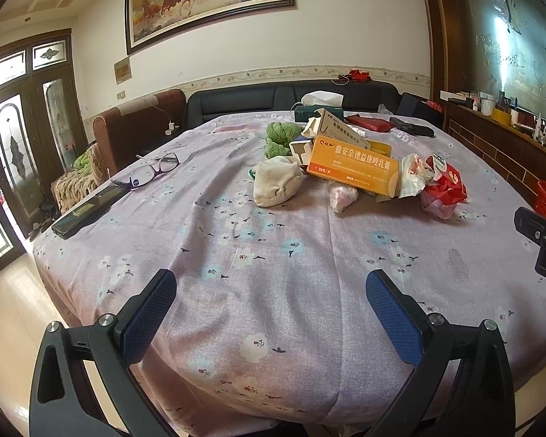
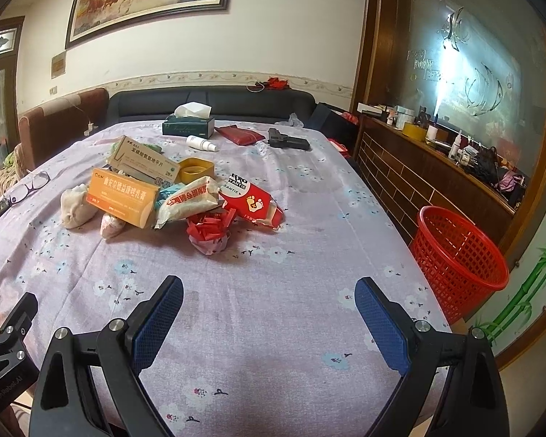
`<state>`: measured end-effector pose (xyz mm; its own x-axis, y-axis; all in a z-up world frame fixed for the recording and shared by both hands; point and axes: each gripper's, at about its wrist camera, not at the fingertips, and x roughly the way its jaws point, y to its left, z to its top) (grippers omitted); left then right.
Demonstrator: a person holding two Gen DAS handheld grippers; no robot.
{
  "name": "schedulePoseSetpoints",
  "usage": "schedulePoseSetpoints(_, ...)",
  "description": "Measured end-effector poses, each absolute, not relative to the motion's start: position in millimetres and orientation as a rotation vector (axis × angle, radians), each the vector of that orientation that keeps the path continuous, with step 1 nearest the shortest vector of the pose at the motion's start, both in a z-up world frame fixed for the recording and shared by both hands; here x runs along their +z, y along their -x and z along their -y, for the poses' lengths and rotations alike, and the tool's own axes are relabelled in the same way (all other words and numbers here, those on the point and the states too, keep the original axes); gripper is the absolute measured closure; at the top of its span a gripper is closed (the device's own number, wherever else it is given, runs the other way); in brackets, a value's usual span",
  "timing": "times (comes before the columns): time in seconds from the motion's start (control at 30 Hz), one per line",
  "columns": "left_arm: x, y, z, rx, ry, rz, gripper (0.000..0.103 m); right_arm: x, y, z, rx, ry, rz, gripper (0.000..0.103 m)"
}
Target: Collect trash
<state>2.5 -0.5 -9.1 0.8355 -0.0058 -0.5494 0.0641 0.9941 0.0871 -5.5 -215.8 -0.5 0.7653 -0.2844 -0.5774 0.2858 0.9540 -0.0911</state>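
A pile of trash lies mid-table on the floral cloth: an orange medicine box (image 1: pixel 353 165) (image 2: pixel 122 198), a beige box (image 2: pixel 143 162), a white snack wrapper (image 2: pixel 189 202), a red packet (image 2: pixel 253 202), crumpled red paper (image 1: pixel 444 189) (image 2: pixel 209 231) and a crumpled white wad (image 1: pixel 276 182) (image 2: pixel 76 205). A red mesh basket (image 2: pixel 458 255) stands on the floor right of the table. My left gripper (image 1: pixel 271 284) and right gripper (image 2: pixel 269 287) are open and empty, hovering over the near table edge, well short of the pile.
Glasses (image 1: pixel 153 171) and a black remote (image 1: pixel 87 211) lie at the left. A tissue box (image 2: pixel 188 125), white bottle (image 2: pixel 202 144), red pouch (image 2: pixel 240 134), black object (image 2: pixel 287 142) and yellow tape roll (image 2: pixel 196 169) sit farther back. A sofa and shelf border the table.
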Motion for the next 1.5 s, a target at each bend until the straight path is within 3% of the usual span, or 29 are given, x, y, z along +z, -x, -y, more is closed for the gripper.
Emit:
schedulePoseSetpoints(0.9, 3.7, -10.0, -8.9, -0.038, -0.199, -0.564, 0.000, 0.6, 2.7, 221.3, -0.251, -0.046, -0.639, 0.007)
schedulePoseSetpoints(1.0, 14.5, -31.9, -23.6, -0.034, -0.219, -0.607, 0.000, -0.6, -1.5, 228.7, -0.157, -0.136, -0.677, 0.016)
schedulePoseSetpoints(1.07, 17.7, -48.0, -31.7, -0.036, -0.216, -0.633, 0.000, -3.1, -8.1, 234.1, -0.110, -0.179, -0.708, 0.034)
schedulePoseSetpoints(1.13, 15.7, -65.6, -38.4, -0.055, -0.189, -0.665, 0.002, -5.9, -12.5, 236.2, -0.071, -0.213, -0.730, 0.038)
schedulePoseSetpoints(1.23, 13.0, -93.8, -44.6, -0.117, -0.125, -0.716, 0.012, -6.1, -17.2, 235.9, 0.000, -0.247, -0.741, 0.039)
schedulePoseSetpoints(1.5, 7.8, -173.0, -45.0, -0.201, 0.087, -0.826, 0.015, 4.6, -25.2, 219.2, 0.022, -0.162, -0.711, 0.039)
